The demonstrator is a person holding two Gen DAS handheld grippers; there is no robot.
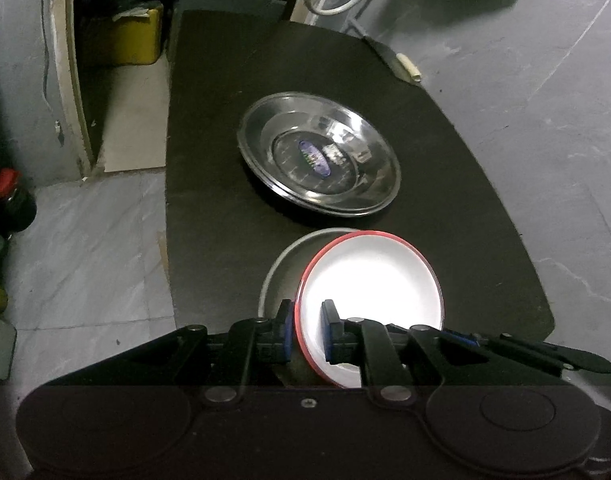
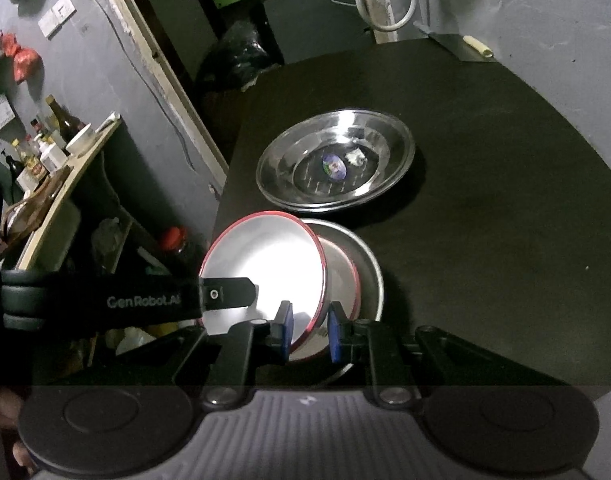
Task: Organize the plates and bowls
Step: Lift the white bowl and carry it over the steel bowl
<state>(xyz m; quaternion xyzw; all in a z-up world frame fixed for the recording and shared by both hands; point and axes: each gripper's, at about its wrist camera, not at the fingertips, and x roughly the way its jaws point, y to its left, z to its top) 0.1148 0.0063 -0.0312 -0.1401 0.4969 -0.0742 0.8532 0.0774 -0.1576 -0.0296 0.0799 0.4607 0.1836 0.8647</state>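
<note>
The bowl (image 1: 377,280) I held was white inside with a red rim. My fingers (image 1: 329,330) wore blue pads on black arms. The steel plate (image 1: 319,158) shone silver, with a blue oval sticker at its dark centre. The tabletop (image 1: 445,208) was black, the floor (image 1: 89,240) grey marble with pale veins. A bottle (image 2: 173,240) had a red cap.

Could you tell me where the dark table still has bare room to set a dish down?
Bare patches: right of the steel plate toward the table edge, and behind it toward the knife. Crowded: the near-left corner, where both grippers hold the red-rimmed bowl over the grey-rimmed dish.
</note>
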